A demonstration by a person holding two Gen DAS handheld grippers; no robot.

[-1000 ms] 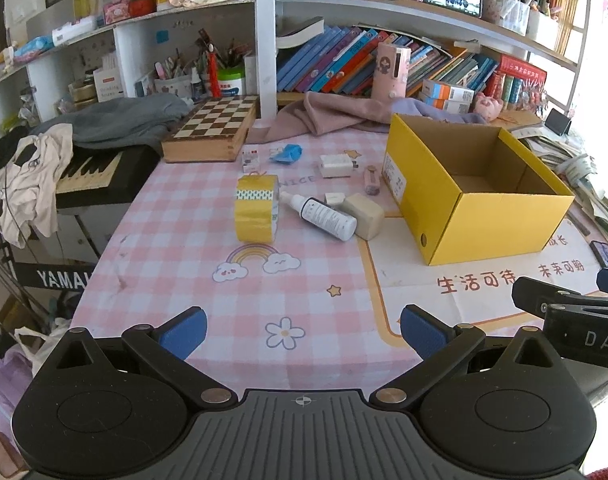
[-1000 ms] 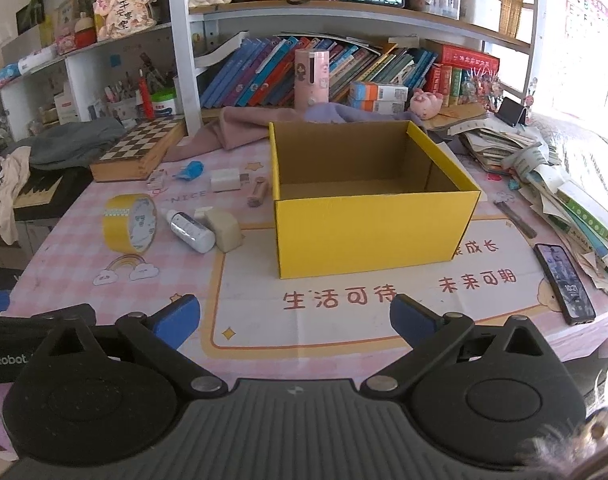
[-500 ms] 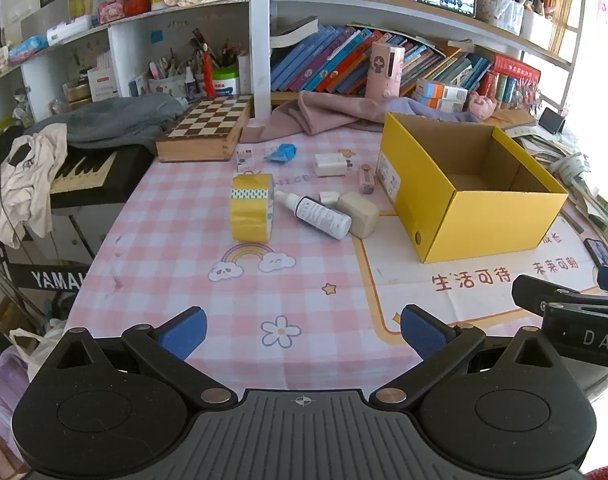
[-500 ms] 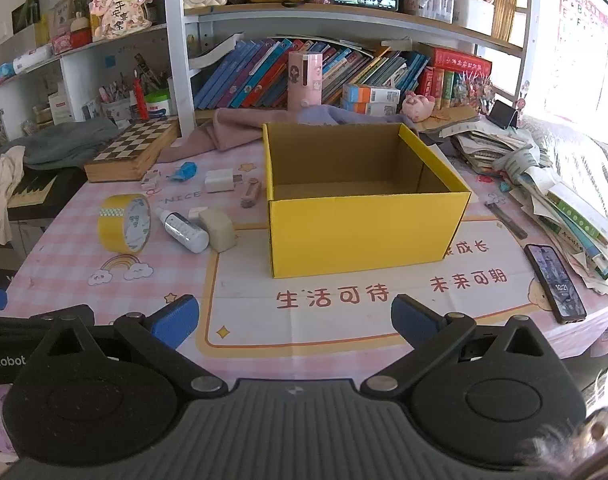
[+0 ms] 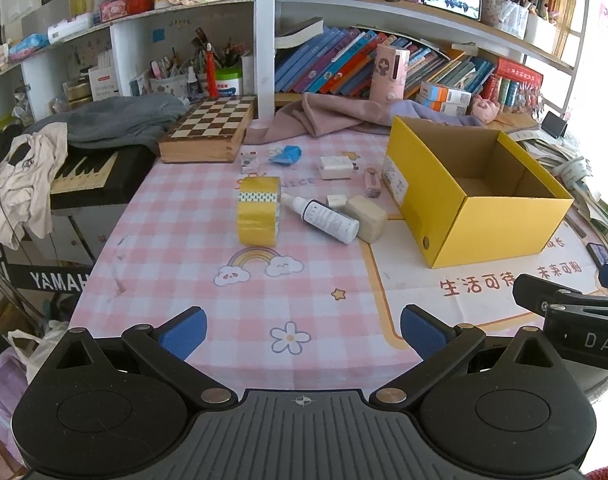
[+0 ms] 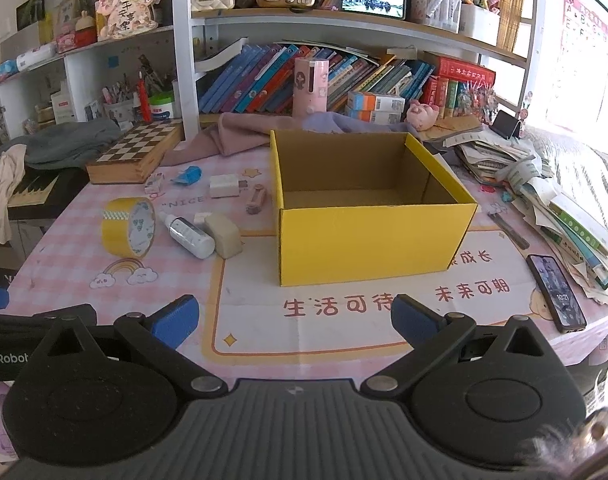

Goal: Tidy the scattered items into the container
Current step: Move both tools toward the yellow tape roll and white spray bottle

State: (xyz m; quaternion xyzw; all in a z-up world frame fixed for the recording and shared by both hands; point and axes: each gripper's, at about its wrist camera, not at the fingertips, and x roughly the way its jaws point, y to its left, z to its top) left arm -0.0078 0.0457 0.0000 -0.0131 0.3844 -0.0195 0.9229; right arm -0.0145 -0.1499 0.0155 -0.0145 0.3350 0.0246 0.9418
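An open, empty yellow cardboard box [image 5: 492, 220] [image 6: 368, 240] stands on the pink checked tablecloth. Left of it lie a yellow tape roll [image 5: 259, 210] [image 6: 128, 227], a white bottle [image 5: 328, 218] [image 6: 189, 234], a beige block [image 5: 366, 219] [image 6: 223, 236], a white charger [image 5: 335, 167] [image 6: 223, 186], a small pink item [image 5: 372, 182] [image 6: 257, 200], a blue wrapper [image 5: 284, 155] [image 6: 188, 174] and a small white cube [image 5: 336, 201]. My left gripper [image 5: 301, 330] is open and empty above the table's near edge. My right gripper [image 6: 293, 320] is open and empty in front of the box.
A chessboard box [image 5: 211, 130], a purple cloth [image 5: 332, 118] and bookshelves line the back. A keyboard [image 5: 87, 176] with clothes sits to the left. A phone [image 6: 556, 292] and stacked papers [image 6: 544, 200] lie on the right.
Both grippers have drawn back and up a little, so the table items look slightly farther away. Both stay open and empty.
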